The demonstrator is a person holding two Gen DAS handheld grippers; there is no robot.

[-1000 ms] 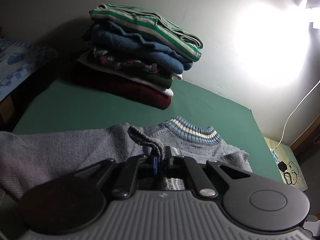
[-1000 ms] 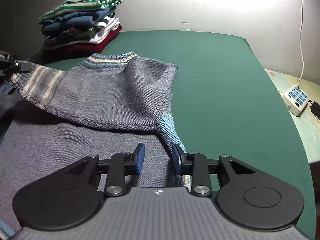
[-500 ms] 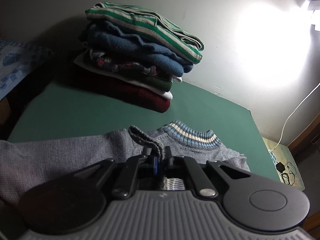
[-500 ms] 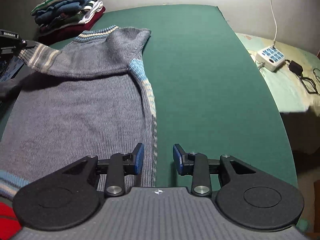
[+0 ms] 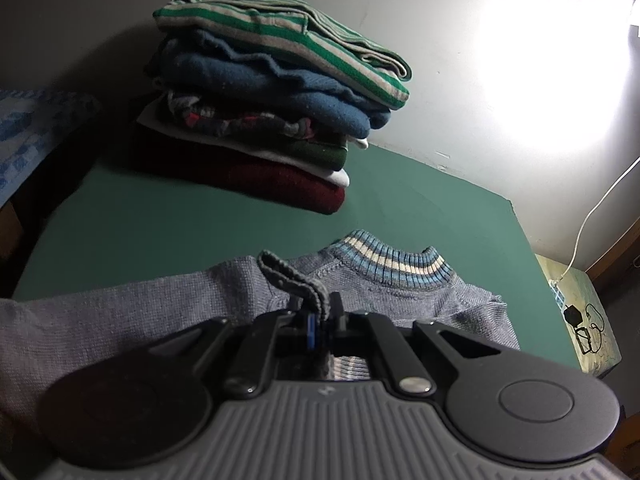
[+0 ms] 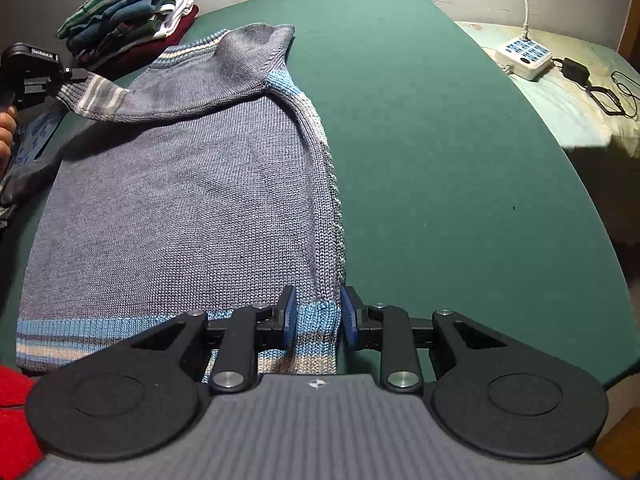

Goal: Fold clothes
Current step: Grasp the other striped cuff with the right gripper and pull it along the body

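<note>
A grey-blue knit sweater [image 6: 192,208] lies flat on the green table [image 6: 440,160], with its striped collar [image 5: 394,266] toward the far end. My left gripper [image 5: 318,314] is shut on the striped cuff [image 6: 86,94] of one sleeve, which it holds folded across the chest. The same gripper [image 6: 74,76] shows at the left edge of the right wrist view. My right gripper [image 6: 318,314] stands open at the near end, its blue pads on either side of the sweater's striped hem corner [image 6: 316,320].
A stack of folded clothes [image 5: 272,120] sits at the table's far left corner against the wall. A white power strip [image 6: 524,56] and a black adapter with cable [image 6: 576,72] lie on a surface to the right. Red fabric [image 6: 14,420] shows at the lower left.
My right gripper has drawn back along the sweater's right edge to the hem, staying open. The left gripper keeps its hold on the cuff and has shifted slightly toward the clothes stack.
</note>
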